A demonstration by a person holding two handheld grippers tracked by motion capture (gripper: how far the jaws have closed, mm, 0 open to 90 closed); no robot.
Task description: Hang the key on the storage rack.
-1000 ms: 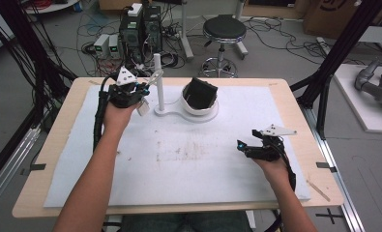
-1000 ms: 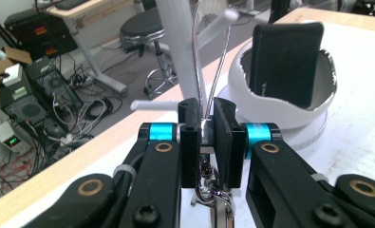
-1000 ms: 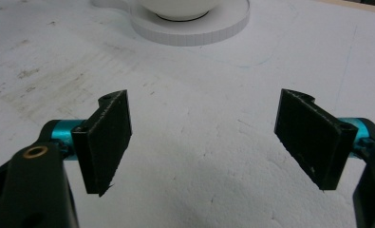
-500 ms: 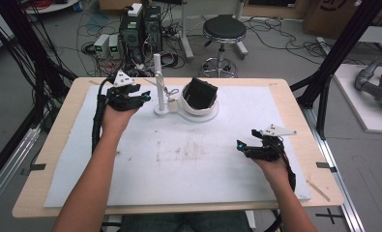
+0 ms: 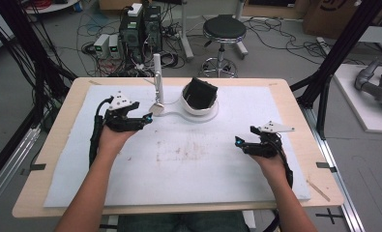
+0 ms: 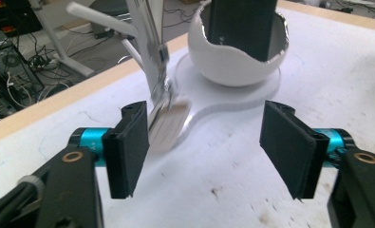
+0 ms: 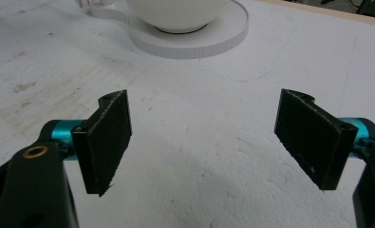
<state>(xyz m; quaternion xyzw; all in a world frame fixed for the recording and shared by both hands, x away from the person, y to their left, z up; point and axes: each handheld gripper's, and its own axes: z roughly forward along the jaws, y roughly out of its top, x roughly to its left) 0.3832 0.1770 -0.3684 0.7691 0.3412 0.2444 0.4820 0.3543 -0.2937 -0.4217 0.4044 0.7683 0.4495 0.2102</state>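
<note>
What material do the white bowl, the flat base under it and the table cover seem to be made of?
White bowl: probably thin hard plastic or ceramic; smooth, slightly glossy, with a jagged broken-looking rim.
Flat base: seemingly foam board or matte plastic; its cut edge shows fine vertical ridges.
Table cover: likely white foam sheet; grainy, dented, matte surface with brownish stains.

Surface (image 5: 58,159): pale wooden top with rounded corners. Directly on it: one white foam sheet (image 5: 188,169), covering most of the top, wood showing round its edges, brownish smudges near its middle. On the sheet's far part: a flat white base plate (image 5: 176,115), bearing a white bowl (image 5: 198,107) and an upright white post (image 5: 157,77).
</note>
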